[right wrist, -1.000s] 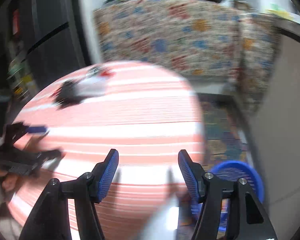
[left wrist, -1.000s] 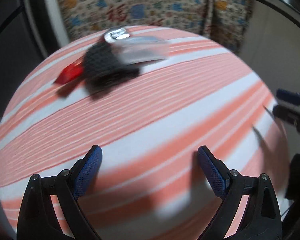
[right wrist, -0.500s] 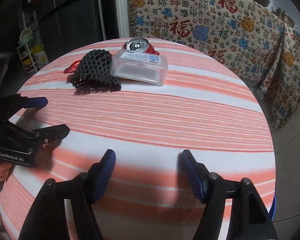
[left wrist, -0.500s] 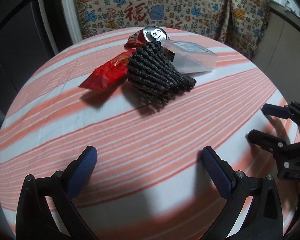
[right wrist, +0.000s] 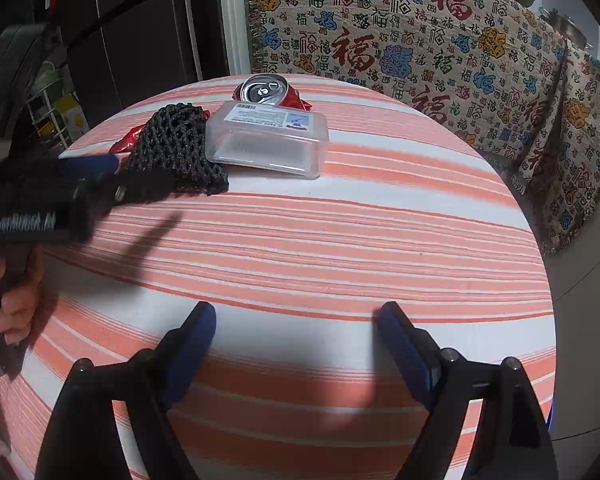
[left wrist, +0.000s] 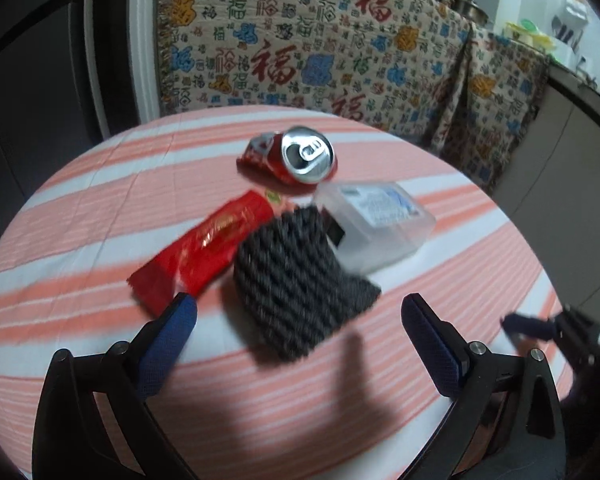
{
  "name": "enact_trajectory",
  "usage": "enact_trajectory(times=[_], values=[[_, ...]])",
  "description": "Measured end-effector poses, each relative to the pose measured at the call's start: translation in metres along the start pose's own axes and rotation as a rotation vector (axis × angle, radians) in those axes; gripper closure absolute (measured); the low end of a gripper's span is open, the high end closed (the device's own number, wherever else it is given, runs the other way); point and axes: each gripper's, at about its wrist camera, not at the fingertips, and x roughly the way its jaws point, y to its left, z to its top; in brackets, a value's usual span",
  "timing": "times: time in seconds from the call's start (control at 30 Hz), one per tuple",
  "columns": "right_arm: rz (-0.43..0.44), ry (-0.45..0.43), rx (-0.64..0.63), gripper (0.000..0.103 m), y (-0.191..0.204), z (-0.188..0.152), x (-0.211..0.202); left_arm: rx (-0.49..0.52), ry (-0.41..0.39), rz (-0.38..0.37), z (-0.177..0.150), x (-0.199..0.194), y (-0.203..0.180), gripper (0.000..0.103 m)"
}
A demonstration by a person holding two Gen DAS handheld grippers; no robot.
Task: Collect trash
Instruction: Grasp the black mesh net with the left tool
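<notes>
On the round striped table (left wrist: 80,216) (right wrist: 380,240) lies a heap of trash: a crushed red can (left wrist: 300,156) (right wrist: 264,90), a red wrapper (left wrist: 204,248) (right wrist: 126,140), a black foam net (left wrist: 296,284) (right wrist: 176,148) and a clear plastic box (left wrist: 376,224) (right wrist: 268,140). My left gripper (left wrist: 296,320) is open, its blue pads either side of the net's near end, not touching it. My right gripper (right wrist: 296,320) hovers over bare cloth well short of the heap; its jaws are opening with nothing between them. The left gripper (right wrist: 88,168) also shows blurred at the right wrist view's left.
A patterned cloth (left wrist: 320,52) (right wrist: 420,48) hangs behind the table. A dark cabinet (right wrist: 132,32) and a small shelf rack (right wrist: 56,112) stand at the left. A person's hand (right wrist: 16,304) holds the left tool. The right gripper's tip (left wrist: 532,326) shows at the table's right edge.
My left gripper has moved in toward the heap, so the net now lies between its pads. The right gripper swung over the table, then held still, and its jaws have widened.
</notes>
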Motion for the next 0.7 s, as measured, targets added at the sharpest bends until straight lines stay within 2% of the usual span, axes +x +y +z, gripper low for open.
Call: enact_trajectory(times=[0.03, 0.07, 0.27, 0.33, 0.7], values=[[-0.001, 0.000, 0.000, 0.017, 0.000, 0.000, 0.000, -0.003, -0.002, 0.009, 0.003, 0.002, -0.001, 0.010], [-0.001, 0.000, 0.000, 0.017, 0.000, 0.000, 0.000, -0.005, 0.000, 0.013, 0.006, 0.004, -0.003, 0.021], [-0.001, 0.001, 0.000, 0.017, 0.000, 0.000, 0.000, 0.005, -0.007, 0.038, 0.003, 0.002, -0.006, 0.056], [-0.001, 0.001, 0.000, 0.017, 0.000, 0.000, 0.000, 0.004, -0.006, 0.036, 0.002, 0.000, -0.004, 0.061], [-0.002, 0.002, -0.001, 0.017, 0.001, 0.000, 0.000, 0.006, -0.006, 0.021, 0.002, -0.007, 0.001, 0.071]])
